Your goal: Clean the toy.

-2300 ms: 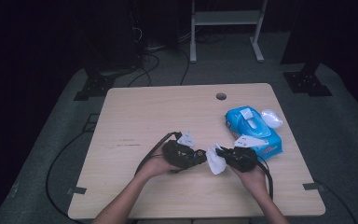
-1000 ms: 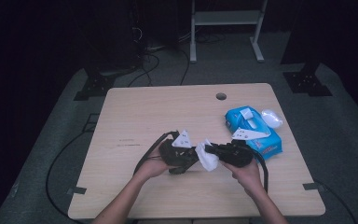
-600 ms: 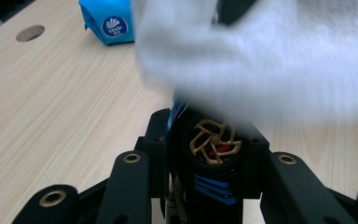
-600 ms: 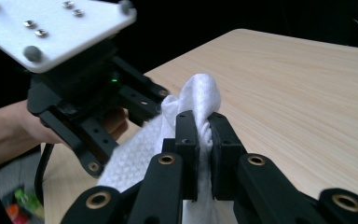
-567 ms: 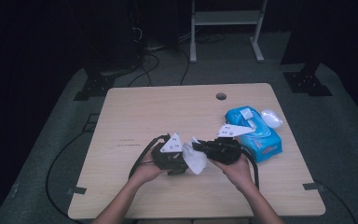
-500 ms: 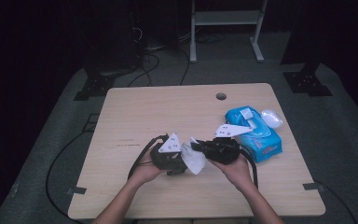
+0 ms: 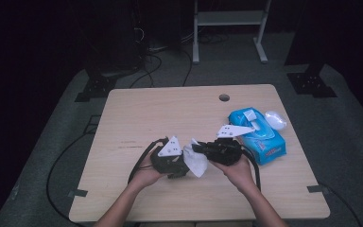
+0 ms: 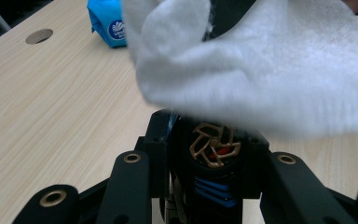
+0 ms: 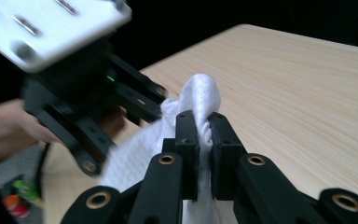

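A dark room surrounds a pale wooden table [image 7: 170, 113], with black cables and a white metal stand [image 7: 229, 28] on the grey floor beyond its far edge. The landmark here is the blue wet-wipe pack [image 7: 256, 135], lying near the table's right edge with its flap [image 7: 275, 119] folded open.

Just left of the pack, the two hand-held grippers meet over the table's near half. Between them hangs a white wet wipe [image 7: 196, 160], clear of the pack. The right gripper [image 9: 204, 135] has its jaws pressed together on an upper fold of the wipe, which bulges out above the pads. The left gripper [image 7: 182, 163] sits farther from the pack, against the wipe's other side; its jaws read as closed, and judging from the high view they pinch the sheet too.

As a judgement, the wipe is already drawn out of the pack and held up between both grippers; unfolding or spreading it, and whatever wiping follows, appears to be left.

In the left gripper view the wipe [image 8: 261, 65] is a blurred white mass covering the jaw tips, so the exact grip is hidden. The print on the pack is too small to read.
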`<state>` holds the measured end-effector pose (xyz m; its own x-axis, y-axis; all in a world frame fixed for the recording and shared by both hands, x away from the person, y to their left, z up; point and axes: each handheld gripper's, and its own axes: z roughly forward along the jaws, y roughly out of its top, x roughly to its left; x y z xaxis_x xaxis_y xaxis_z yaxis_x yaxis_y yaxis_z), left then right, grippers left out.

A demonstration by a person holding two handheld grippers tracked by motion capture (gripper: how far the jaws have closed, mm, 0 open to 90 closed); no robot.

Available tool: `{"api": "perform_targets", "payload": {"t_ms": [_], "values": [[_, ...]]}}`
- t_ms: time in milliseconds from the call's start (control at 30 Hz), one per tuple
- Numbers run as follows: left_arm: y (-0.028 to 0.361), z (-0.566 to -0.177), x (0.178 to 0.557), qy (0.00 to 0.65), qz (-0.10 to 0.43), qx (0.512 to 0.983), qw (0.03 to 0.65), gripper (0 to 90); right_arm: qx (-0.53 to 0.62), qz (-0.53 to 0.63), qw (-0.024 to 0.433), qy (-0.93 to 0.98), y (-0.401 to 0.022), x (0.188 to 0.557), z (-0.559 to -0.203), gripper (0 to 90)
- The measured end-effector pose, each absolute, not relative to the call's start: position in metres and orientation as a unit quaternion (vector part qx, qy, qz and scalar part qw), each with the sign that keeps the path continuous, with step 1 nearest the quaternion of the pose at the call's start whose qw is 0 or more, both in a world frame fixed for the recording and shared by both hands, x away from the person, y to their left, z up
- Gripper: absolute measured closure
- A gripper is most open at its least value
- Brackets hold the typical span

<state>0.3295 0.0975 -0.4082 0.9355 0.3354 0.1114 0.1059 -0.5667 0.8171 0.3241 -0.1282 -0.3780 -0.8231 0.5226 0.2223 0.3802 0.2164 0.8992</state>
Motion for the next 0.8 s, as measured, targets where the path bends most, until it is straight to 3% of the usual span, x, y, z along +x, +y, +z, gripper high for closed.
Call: {"api": "perform_targets", "payload": {"t_ms": [367,633,800], "values": [[0.100,-0.408,0.330,0.127,0.128,0.874,0.450,64.4,0.333,0.536,0.059,0.774,-0.148,0.334,-0.402,83.0],[0.096,-0.407,0.328,0.127,0.129,0.872,0.456,64.5,0.313,0.570,0.049,0.758,-0.144,0.328,-0.390,83.1],[0.100,-0.405,0.328,0.128,0.129,0.869,0.461,64.6,0.332,0.557,0.054,0.759,-0.151,0.332,-0.401,83.0]]}}
